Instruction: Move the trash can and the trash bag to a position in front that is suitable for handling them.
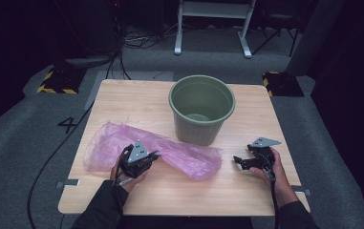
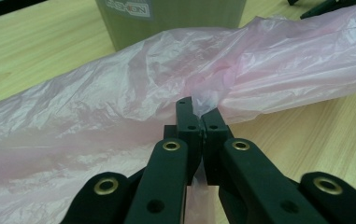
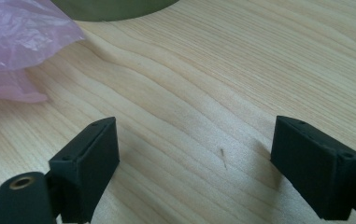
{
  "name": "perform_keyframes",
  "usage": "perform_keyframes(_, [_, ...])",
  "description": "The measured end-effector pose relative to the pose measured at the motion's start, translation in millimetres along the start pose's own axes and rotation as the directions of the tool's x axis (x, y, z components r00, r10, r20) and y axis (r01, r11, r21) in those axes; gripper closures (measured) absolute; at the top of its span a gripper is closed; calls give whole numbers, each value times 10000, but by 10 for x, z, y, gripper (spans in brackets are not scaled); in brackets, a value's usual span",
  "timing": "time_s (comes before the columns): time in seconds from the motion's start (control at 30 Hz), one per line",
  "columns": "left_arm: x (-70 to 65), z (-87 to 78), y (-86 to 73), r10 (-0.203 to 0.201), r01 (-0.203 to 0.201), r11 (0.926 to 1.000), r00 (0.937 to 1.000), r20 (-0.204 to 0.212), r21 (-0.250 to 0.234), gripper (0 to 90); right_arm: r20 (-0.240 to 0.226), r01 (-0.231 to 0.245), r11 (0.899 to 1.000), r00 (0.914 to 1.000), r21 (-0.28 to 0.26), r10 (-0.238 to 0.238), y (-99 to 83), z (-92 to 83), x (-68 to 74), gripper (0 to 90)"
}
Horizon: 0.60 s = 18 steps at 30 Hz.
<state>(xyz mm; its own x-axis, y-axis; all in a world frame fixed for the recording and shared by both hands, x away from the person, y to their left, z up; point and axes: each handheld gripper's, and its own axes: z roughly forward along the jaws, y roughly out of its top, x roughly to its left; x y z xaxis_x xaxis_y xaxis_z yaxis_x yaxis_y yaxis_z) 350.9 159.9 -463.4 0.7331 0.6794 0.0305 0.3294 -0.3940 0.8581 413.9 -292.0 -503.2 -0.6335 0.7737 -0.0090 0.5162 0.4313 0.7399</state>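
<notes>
Left gripper view: thin, crinkled, see-through pink bag [image 2: 133,88] pinched by left tool [image 2: 202,122], seemingly a fold.

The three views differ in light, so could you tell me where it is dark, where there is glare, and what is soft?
High view: the table is lit, the floor behind nearly black. Left gripper view: the pink plastic bag shows pale sheen on its creases; the near jaw arms are soft. Right gripper view: even light, sharp wood grain, bag slightly blurred.
</notes>
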Motion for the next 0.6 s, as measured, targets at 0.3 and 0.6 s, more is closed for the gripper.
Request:
perform_keyframes(0.3, [24,-28,-18,-40,41,10000,9999,-122,56,893,-891,-380,9842,9958,-1728,228,334,-59,167,201])
perform_keyframes(0.6, [69,-94,-29,-103,101,9999,9996,-280,-83,894,-827,-382,9739,9964,-2237,201,609,152,458,162])
